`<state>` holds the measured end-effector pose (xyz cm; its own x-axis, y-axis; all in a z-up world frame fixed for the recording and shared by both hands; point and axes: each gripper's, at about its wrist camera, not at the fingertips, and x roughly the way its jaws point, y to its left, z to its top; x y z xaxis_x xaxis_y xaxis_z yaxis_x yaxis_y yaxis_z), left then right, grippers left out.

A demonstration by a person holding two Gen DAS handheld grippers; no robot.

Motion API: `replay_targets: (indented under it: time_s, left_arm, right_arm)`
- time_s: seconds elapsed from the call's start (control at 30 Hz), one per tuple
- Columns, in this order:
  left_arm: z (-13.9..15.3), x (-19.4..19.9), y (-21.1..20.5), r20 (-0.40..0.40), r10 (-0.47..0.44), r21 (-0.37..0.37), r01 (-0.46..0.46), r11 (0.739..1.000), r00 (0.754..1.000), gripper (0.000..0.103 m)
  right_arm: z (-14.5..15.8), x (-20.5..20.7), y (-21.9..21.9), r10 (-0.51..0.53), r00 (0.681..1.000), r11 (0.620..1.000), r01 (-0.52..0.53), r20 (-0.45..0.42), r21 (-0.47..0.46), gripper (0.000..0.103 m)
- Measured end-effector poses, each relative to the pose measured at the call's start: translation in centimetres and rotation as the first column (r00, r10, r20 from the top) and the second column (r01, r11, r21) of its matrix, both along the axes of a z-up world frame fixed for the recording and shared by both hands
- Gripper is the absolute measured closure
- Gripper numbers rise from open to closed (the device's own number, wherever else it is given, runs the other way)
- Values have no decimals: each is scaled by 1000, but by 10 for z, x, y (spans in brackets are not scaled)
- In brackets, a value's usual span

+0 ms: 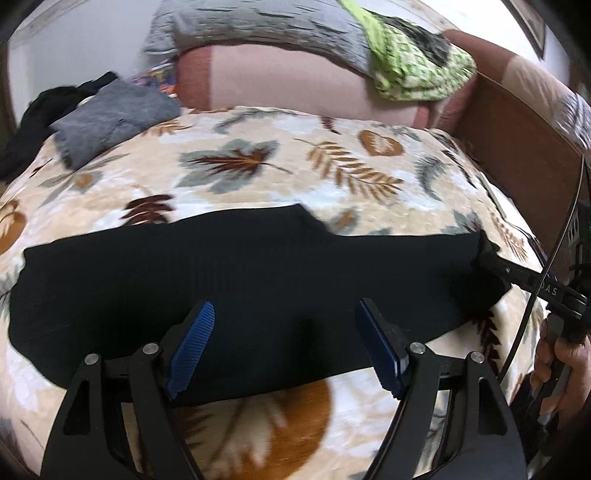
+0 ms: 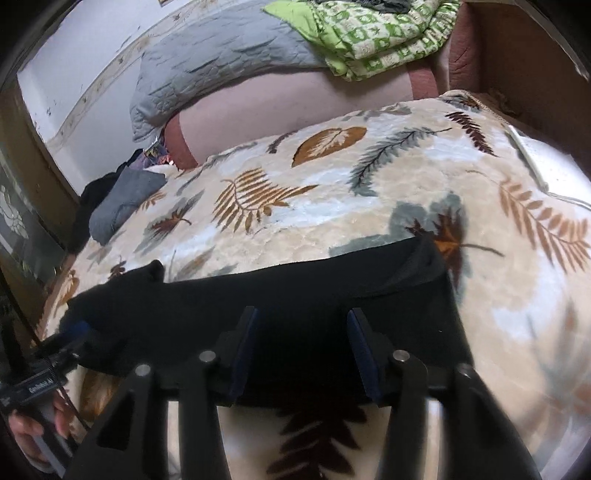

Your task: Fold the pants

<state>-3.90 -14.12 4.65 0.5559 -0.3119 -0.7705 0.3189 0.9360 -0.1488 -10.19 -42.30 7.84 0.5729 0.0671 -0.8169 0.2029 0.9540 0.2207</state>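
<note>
**Black pants flat on the leaf blanket, both tools spread**

At the far left of the bed we see a folded grey garment lying on a dark heap, well apart from our work. Our left tool hangs over the near edge of the black pants, its blue pads wide apart with nothing between them. The pants lie flat in a long band across the leaf-patterned blanket, close to the near edge of the bed.

Further right, the right tool meets the right end of the pants; in its own view, the right tool has its pads parted above the cloth, pinching nothing. There the pants show an upturned fold at their far right corner.

Behind the blanket runs a pink bolster, with a grey quilted pillow on top and a green patterned cloth to its right. We see no containers.
</note>
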Motion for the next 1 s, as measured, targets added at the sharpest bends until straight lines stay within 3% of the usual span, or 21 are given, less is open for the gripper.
replay_targets:
  time_s: [0.1, 0.23, 0.4, 0.7, 1.0]
  left_arm:
    - [-7, 5, 19, -13, 47, -5, -47, 999, 999, 24]
    - [-22, 11, 39, -52, 108, -18, -110, 994, 993, 24]
    - [-31, 6, 42, -15, 83, -27, -83, 996, 996, 24]
    - [-31, 10, 38, -17, 86, 33, -86, 996, 996, 24]
    - [-13, 10, 52, -4, 157, 14, -157, 987, 988, 24]
  right_arm:
    - [-2, -1, -5, -19, 1000, 1000, 19, 3, -2, 52]
    - [-13, -2, -21, -57, 997, 997, 54, -57, -49, 52]
    - [-19, -12, -42, -76, 996, 997, 76, -54, -4, 54]
    - [-18, -16, -40, -62, 997, 997, 60, -48, -45, 54]
    - [-4, -18, -34, -60, 998, 998, 60, 3, 9, 50]
